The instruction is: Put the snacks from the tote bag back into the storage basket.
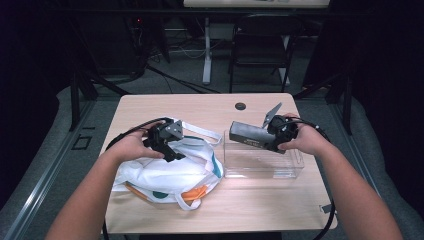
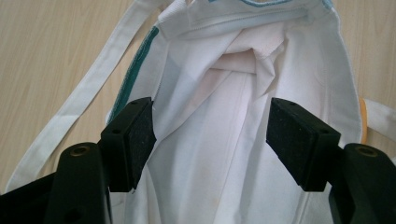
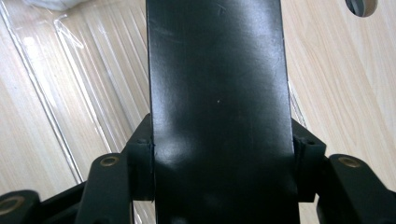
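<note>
A white cloth bag with teal and orange trim lies on the left half of the table. My left gripper hovers over its upper edge. In the left gripper view the gripper is open, its pads standing either side of the bag's white mouth. My right gripper is shut on one end of a long dark grey box, held level above a clear plastic bin. In the right gripper view the black box is clamped in the right gripper, hiding most of the bin.
The wooden table has a round cable hole near its far edge. The bag's white strap trails toward the bin. A dark chair and a desk leg stand on the floor beyond.
</note>
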`<act>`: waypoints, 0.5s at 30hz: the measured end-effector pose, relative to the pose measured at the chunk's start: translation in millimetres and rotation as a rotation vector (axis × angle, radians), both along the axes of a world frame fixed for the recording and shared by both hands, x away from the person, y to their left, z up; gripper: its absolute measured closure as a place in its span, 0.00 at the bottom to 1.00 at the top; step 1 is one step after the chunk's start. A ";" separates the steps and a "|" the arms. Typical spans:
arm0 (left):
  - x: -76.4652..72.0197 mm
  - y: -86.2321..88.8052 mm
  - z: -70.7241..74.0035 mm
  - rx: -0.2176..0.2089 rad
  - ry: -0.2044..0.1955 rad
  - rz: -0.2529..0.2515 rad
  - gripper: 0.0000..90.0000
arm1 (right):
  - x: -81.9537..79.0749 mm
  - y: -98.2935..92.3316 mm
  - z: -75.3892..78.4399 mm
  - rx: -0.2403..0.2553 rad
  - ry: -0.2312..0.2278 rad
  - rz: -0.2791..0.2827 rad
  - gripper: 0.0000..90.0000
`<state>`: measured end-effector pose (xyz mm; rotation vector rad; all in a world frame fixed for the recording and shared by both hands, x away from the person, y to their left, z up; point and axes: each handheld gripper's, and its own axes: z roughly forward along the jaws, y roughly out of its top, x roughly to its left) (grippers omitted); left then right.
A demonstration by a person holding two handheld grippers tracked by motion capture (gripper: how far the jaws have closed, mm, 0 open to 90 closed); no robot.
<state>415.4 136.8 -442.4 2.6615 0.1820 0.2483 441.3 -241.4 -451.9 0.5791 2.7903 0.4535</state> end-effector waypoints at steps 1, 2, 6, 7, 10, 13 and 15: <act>0.1 0.0 -0.4 0.000 0.000 0.000 0.36 | 0.5 -0.8 -0.5 0.000 0.000 0.000 0.46; 0.2 0.0 -1.0 0.000 0.003 0.001 0.36 | 1.0 -1.2 -0.8 -0.001 0.000 0.000 0.46; 0.6 -1.0 -2.3 0.005 0.003 -0.001 0.36 | 3.6 -1.9 -2.7 -0.011 -0.007 0.003 0.46; 0.7 -1.3 -2.0 0.002 0.002 -0.004 0.36 | 4.1 -1.7 -3.8 -0.006 -0.005 0.004 0.46; 0.5 -1.4 -1.8 -0.001 0.003 -0.001 0.36 | 5.7 -0.8 -6.4 -0.016 -0.006 0.013 0.46; 0.9 -1.1 -2.1 0.003 0.002 -0.004 0.36 | 7.4 0.7 -8.5 -0.029 0.000 0.024 0.46; 0.9 -0.7 -2.1 0.006 0.002 -0.003 0.36 | 8.2 1.6 -10.1 -0.021 0.001 0.021 0.46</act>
